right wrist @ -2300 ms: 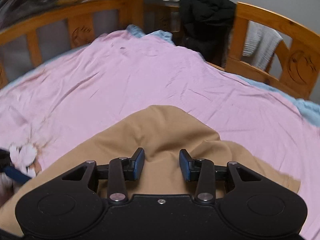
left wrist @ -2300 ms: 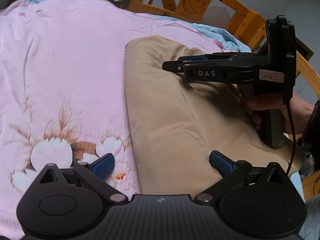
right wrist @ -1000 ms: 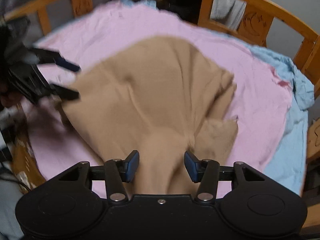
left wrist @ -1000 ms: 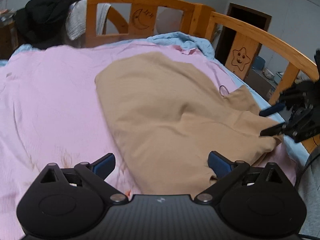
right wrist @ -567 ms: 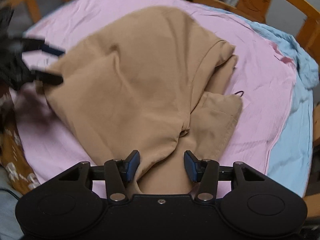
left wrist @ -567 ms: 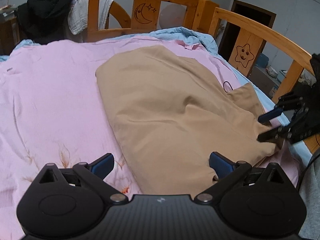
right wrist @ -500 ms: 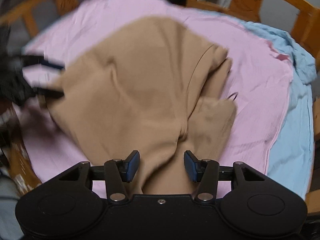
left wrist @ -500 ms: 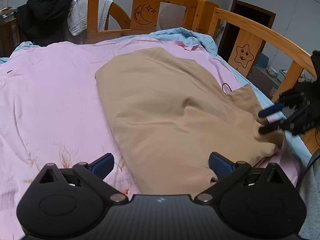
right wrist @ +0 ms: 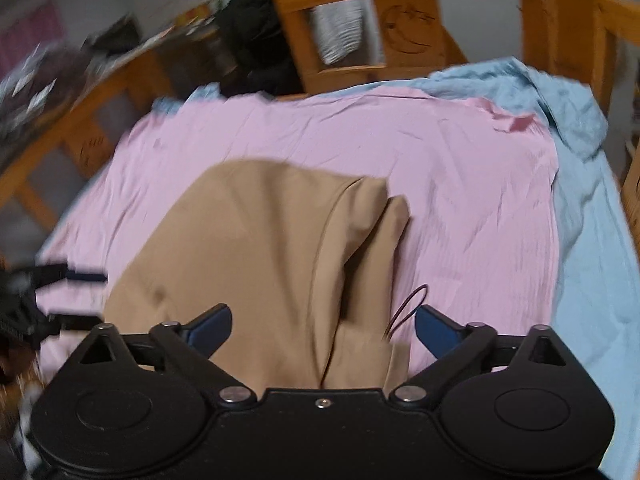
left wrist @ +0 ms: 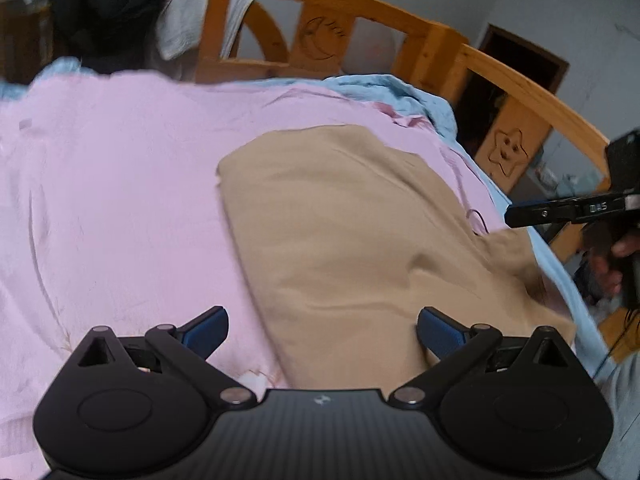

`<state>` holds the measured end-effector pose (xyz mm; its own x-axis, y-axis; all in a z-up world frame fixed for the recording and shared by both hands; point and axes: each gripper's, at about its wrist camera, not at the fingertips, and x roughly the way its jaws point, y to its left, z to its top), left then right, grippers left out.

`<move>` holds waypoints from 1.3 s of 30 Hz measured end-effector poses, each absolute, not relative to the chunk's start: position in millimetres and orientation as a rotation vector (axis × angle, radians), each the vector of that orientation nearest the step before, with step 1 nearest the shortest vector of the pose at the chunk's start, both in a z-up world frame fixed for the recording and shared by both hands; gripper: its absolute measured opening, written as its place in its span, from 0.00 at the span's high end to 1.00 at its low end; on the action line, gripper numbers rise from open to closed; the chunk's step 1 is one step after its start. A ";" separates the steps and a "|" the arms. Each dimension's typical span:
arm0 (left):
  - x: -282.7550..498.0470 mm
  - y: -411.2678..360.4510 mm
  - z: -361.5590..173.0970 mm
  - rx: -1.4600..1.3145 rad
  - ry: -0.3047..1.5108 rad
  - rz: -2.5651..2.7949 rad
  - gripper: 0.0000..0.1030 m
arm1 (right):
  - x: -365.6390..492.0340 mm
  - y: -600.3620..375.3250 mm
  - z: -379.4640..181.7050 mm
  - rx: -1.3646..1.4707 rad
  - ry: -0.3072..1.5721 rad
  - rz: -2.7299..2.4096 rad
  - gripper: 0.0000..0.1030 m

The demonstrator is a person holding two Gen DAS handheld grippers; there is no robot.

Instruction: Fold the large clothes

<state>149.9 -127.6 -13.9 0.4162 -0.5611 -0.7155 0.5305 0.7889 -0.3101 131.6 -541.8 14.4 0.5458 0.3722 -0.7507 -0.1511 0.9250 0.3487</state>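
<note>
hovering: left gripper (left wrist: pixel 322 334), bottom centre of the left wrist view, jaws spread wide, holding nothing.
left fingers: blue pads (left wrist: pixel 206 328) above pink sheet on one side and tan cloth on the other.
right gripper (right wrist: pixel 323 330): bottom centre of its own view, jaws wide apart, empty; also seen edge-on at the right edge of the left view (left wrist: pixel 516 216).
tan garment (left wrist: pixel 352 236): lies flat mid-frame, lower edge running under both grippers; a folded flap shows in the right view (right wrist: pixel 276 256).
dark loop (right wrist: pixel 406 308): beside the garment's right edge.
pink sheet (left wrist: pixel 104 200): under the garment.
blue sheet (right wrist: pixel 588 216): right side.
wooden bed rail (left wrist: pixel 320 12): across the top.
</note>
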 end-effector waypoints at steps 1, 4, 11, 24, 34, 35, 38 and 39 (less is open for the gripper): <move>157.7 -124.3 -18.4 -0.054 0.933 -0.695 0.00 | 139.0 -546.6 7.9 0.284 0.949 0.305 0.02; 175.0 -117.6 -31.2 -0.088 0.983 -0.733 0.00 | 160.1 -561.5 -12.5 0.374 0.966 0.293 0.02; 194.1 -111.9 -59.8 -0.228 1.083 -0.791 0.00 | 183.1 -566.6 -50.7 0.533 1.016 0.411 0.01; 195.6 -130.8 -69.8 -0.202 1.085 -0.822 0.00 | 172.8 -526.8 -53.2 0.392 1.055 0.397 0.07; 194.4 -141.6 -69.2 -0.166 1.075 -0.813 0.00 | 165.7 -504.4 -35.7 0.223 1.072 0.308 0.45; 194.3 -141.6 -69.4 -0.166 1.073 -0.812 0.00 | 164.9 -500.9 -32.9 0.204 1.071 0.301 0.47; 194.3 -141.6 -69.6 -0.166 1.075 -0.810 0.00 | 165.5 -493.7 -25.7 0.159 1.074 0.286 0.60; 194.8 -141.7 -69.6 -0.166 1.078 -0.809 0.00 | 165.3 -491.6 -23.6 0.137 1.074 0.272 0.72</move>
<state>194.8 -141.7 -69.6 0.2232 -0.6588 -0.7184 0.5056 0.7084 -0.4925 165.3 -491.6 -23.6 0.4474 0.2852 -0.8477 -0.1528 0.9582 0.2417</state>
